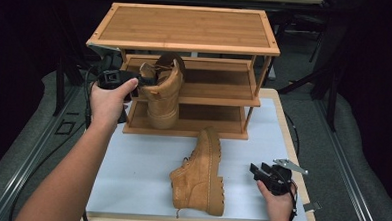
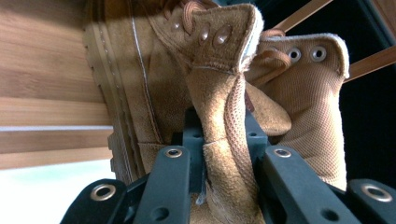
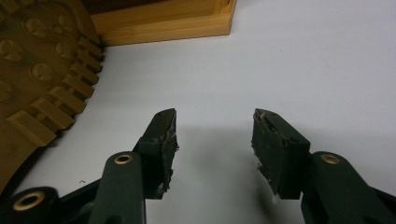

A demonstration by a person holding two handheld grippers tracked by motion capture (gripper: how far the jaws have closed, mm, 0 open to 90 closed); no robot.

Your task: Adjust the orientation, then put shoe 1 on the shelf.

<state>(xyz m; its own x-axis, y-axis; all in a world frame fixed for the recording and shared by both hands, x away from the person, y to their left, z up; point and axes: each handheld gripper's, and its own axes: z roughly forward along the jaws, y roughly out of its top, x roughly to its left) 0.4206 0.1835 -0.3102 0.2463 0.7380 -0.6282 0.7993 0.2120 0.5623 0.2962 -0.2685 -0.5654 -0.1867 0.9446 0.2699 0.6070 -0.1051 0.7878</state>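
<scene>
A tan boot [image 1: 164, 91] hangs tilted in front of the wooden shoe rack's [image 1: 184, 45] middle shelf, held by its collar. My left gripper [image 1: 141, 81] is shut on that collar; in the left gripper view the suede flap [image 2: 223, 140] is pinched between the jaws. A second tan boot [image 1: 201, 173] lies on its side on the white tabletop [image 1: 131, 172], sole to the right. My right gripper [image 1: 258, 171] rests open near the table's front right, with nothing between its fingers [image 3: 161, 149]; the lying boot's lugged sole [image 3: 37, 88] is to its left.
The rack has three bamboo shelves, and its top shelf [image 1: 187, 27] is bare. Its lowest shelf's corner [image 3: 187, 23] appears ahead of the right gripper. Grey floor and dark stands surround the table. A cable [image 1: 87, 100] trails from the left gripper.
</scene>
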